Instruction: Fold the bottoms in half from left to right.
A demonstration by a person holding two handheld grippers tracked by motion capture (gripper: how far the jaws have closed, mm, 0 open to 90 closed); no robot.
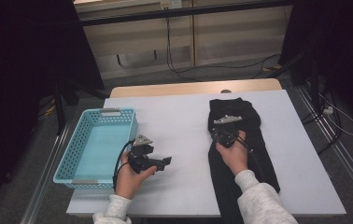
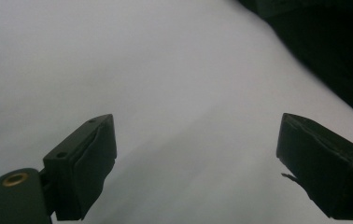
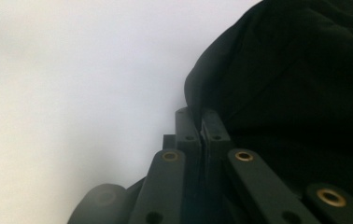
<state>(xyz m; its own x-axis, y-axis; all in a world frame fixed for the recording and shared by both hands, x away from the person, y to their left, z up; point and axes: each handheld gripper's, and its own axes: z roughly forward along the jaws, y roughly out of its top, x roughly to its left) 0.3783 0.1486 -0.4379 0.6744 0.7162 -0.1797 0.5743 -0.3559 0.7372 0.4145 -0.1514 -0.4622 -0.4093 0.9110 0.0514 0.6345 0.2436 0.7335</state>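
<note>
A black garment (image 1: 258, 158) lies lengthwise on the right half of the white table (image 1: 179, 112). My right gripper (image 1: 217, 132) rests at the garment's left edge, near its far end. In the right gripper view that gripper (image 3: 198, 114) has its jaws pressed together on the edge of the black cloth (image 3: 296, 93). My left gripper (image 1: 166, 162) is held low over bare table just right of the blue basket (image 1: 72, 149), pointing right. In the left gripper view it (image 2: 196, 120) stands open with nothing between its fingers, and the dark garment (image 2: 333, 51) shows at the upper right.
The basket has perforated walls, holds nothing and sits at the table's left edge. Bare white tabletop (image 2: 165, 70) lies between basket and garment. Beyond the table are a wooden strip (image 1: 193, 87), cables on the floor (image 1: 198, 67) and dark curtains on both sides.
</note>
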